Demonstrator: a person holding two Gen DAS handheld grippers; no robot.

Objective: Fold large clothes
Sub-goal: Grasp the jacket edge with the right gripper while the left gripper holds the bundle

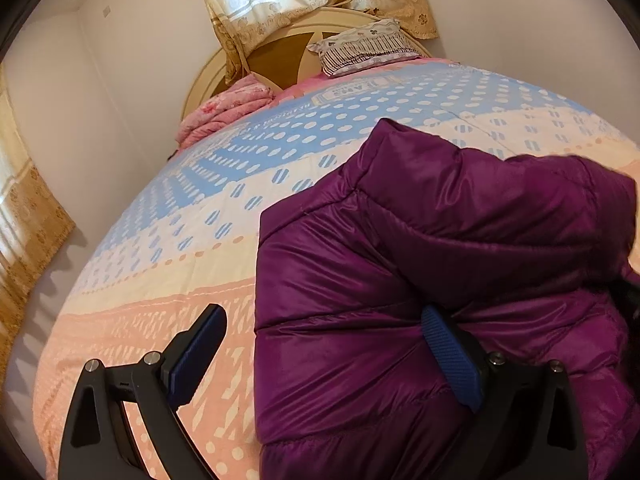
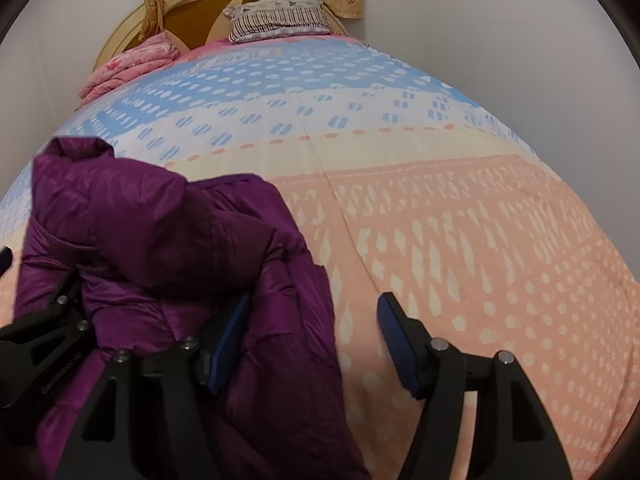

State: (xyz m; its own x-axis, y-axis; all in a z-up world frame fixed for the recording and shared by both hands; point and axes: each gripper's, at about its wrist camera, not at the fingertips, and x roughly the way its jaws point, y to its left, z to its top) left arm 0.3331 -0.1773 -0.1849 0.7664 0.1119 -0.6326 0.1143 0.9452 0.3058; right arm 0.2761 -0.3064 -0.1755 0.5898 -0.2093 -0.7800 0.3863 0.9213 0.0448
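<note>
A purple quilted puffer jacket lies bunched on the patterned bedspread. My left gripper is open, straddling the jacket's left edge: its right finger rests on the fabric, its left finger is over the bedspread. In the right wrist view the jacket lies at the left. My right gripper is open, straddling the jacket's right edge: its left finger is on the fabric, its right finger over the bedspread. The left gripper's black frame shows at that view's left edge.
A striped pillow and a folded pink blanket lie at the head of the bed by the round headboard. Curtains hang at the left wall and behind the bed. Walls close in on both sides.
</note>
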